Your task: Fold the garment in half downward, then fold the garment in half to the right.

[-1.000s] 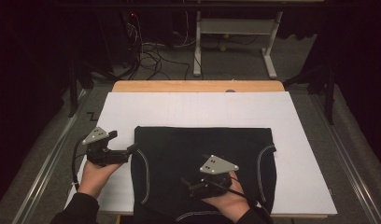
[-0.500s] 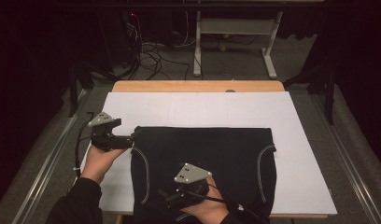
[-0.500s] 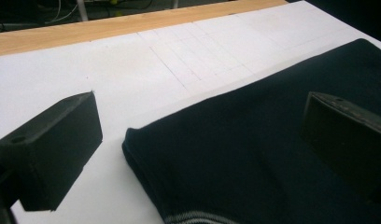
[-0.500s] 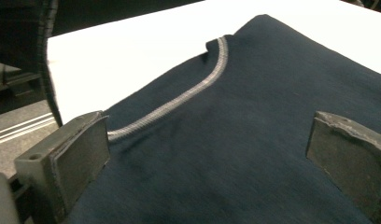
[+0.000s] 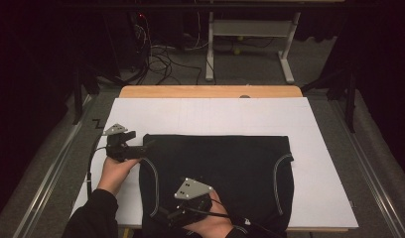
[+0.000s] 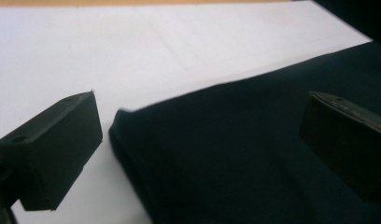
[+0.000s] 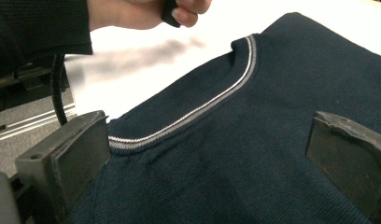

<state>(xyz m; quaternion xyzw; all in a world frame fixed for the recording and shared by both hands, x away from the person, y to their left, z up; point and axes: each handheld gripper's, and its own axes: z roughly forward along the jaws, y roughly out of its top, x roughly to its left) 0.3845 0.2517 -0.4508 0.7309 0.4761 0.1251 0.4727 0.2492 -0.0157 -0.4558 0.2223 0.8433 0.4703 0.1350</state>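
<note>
I am setting up a fold of the dark sweater (image 5: 220, 173), which lies flat on the white sheet (image 5: 215, 116) toward the near edge of the tabletop (image 5: 210, 91). My left tongs (image 5: 141, 148) hover wide open at the sweater's far-left corner, holding nothing. My right tongs (image 7: 207, 158) are also wide open and empty, over the striped edge (image 7: 202, 109) near the near-left corner. Next move, as I judge it: lower both, close on the left edge, lift evenly. The sweater's near edge is cut off in the high view behind my right hand (image 5: 208, 220).
</note>
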